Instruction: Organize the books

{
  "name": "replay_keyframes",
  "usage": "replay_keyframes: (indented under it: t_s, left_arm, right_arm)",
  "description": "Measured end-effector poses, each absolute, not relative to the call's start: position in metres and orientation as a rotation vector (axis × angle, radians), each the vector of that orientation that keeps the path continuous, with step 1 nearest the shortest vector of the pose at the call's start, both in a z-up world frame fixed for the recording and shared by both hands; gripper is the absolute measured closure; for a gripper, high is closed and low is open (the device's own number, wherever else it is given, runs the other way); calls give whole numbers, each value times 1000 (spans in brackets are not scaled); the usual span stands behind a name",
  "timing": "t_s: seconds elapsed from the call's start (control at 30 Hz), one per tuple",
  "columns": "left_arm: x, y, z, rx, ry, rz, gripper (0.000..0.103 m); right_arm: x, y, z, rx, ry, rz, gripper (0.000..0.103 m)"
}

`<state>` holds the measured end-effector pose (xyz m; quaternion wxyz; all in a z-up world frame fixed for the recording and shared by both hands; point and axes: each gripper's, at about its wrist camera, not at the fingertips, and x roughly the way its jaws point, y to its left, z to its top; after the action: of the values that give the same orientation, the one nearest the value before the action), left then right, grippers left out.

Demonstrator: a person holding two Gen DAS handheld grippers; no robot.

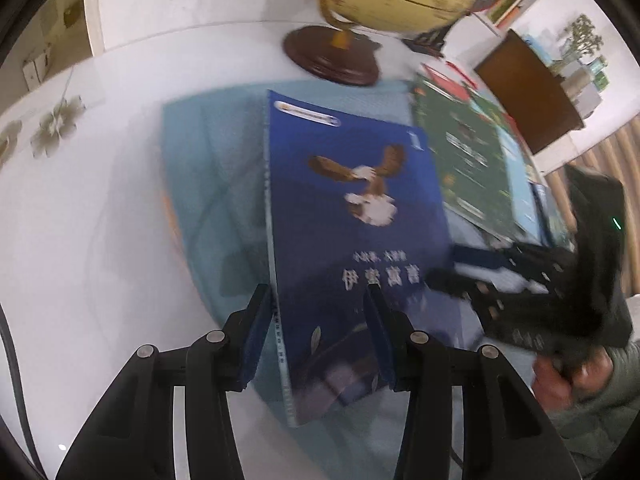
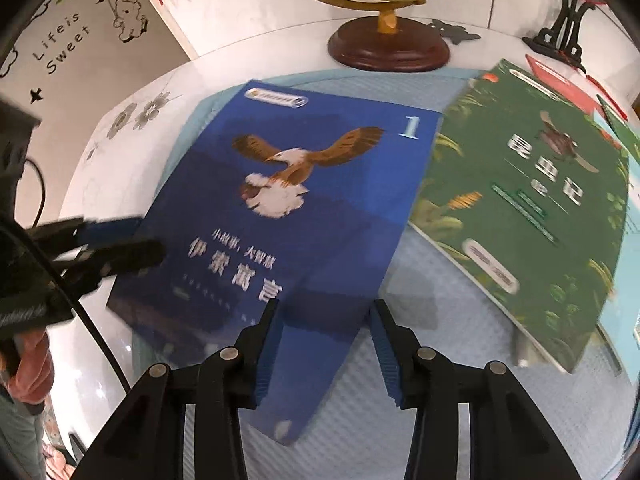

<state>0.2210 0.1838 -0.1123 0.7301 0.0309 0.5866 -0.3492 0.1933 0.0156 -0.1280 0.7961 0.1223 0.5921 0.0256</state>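
Apparently I was mid-grasp on the blue eagle book (image 2: 304, 208) — it lay on the teal mat (image 2: 432, 400) beside the green insect book (image 2: 532, 208). Left gripper (image 1: 320, 344) and right gripper (image 2: 324, 352) straddled its near corners, neither visibly clamped; next, close and lift evenly.

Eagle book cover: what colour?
Deep blue cover on the eagle book; right wrist view shows it best.
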Motion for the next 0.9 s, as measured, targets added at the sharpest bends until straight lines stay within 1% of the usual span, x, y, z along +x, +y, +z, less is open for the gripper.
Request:
replay_keyframes:
  t_s: [0.1,0.23,0.37,0.6,0.73,0.9]
  left_arm:
    - [196,180,-115,46,1315,-789,60]
    - [162,173,-133,-1,1386,-798,60]
    - [135,164,-134,-3,1374,-772,60]
    - [111,149,-137,15,1367,-745,59]
    - [109,160,-128,-125,1365,-755,59]
    - [107,168,-95,-342,1250,-865,59]
  right_arm:
    - [180,6,-128,239,1276,67,59]
    - [159,-4,-129,215,1295,86,59]
    - [134,-10,-130,209,1321,95,59]
    - [104,-8,-131,189,1315,111,58]
    - [101,-15,-134,229,1299,122,57]
    - [92,-32,-134,329,1283,142,56]
